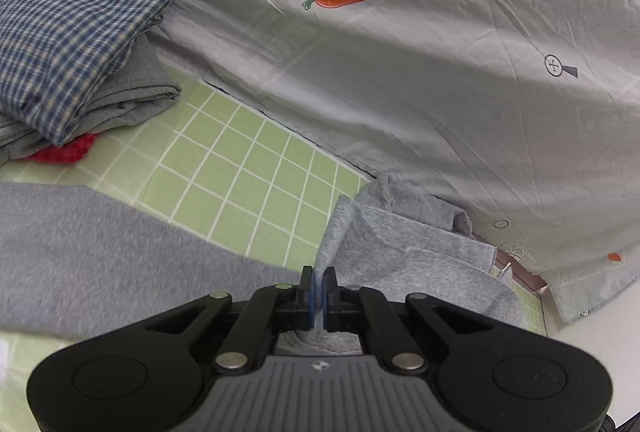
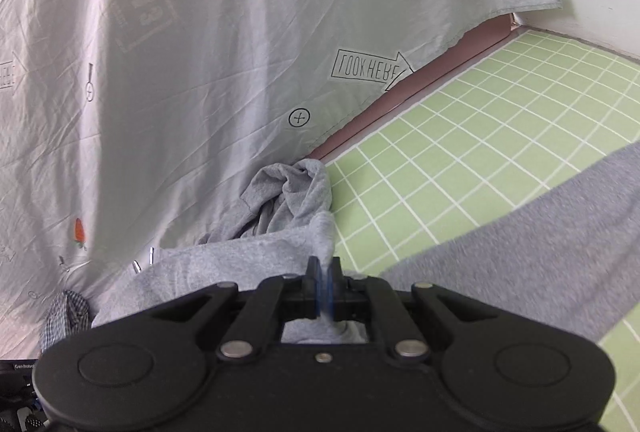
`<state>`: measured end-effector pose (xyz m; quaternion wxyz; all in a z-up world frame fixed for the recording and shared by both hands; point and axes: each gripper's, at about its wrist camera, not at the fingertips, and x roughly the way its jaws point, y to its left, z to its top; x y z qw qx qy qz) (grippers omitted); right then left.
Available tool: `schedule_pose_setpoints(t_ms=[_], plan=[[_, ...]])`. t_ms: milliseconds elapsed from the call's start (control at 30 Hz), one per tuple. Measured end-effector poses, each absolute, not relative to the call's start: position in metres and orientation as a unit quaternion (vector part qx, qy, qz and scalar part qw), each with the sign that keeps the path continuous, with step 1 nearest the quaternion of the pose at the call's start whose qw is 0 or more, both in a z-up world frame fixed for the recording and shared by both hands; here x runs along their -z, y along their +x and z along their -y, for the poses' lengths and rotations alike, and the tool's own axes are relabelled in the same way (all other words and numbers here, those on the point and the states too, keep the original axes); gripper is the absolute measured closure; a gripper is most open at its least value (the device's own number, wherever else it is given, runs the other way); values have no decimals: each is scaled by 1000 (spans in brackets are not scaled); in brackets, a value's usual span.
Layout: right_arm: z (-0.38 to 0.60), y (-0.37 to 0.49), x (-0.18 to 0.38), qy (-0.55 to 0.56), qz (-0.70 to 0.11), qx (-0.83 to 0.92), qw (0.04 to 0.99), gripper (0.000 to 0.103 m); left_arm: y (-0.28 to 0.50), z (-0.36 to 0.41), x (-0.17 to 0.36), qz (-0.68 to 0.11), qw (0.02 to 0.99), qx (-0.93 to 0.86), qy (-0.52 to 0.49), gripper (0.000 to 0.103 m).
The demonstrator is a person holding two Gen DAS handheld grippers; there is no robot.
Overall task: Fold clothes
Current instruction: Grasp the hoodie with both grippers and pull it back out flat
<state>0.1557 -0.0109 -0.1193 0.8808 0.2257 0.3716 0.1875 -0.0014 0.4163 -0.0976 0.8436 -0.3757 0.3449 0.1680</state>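
Observation:
A grey sweatshirt lies on the green checked sheet, part of it bunched against the hanging grey cloth. My left gripper is shut on a pinched fold of that sweatshirt, the fabric rising between the blue pads. A long grey sleeve stretches off to the left. In the right wrist view my right gripper is shut on another fold of the grey sweatshirt, and a grey sleeve runs to the right over the green checked sheet.
A stack of folded clothes, blue plaid shirt on top of grey and red pieces, sits at the left. A pale grey printed cloth with carrots hangs along the back. A crumpled checked garment lies at the lower left.

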Motion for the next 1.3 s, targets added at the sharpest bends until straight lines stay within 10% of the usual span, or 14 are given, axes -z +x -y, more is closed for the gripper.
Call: schedule_pose_setpoints(t_ms=[1300], plan=[[87,-68,156,24,-495,-196,846,99,-253,-312,124,-469,757,-268,-367,103]])
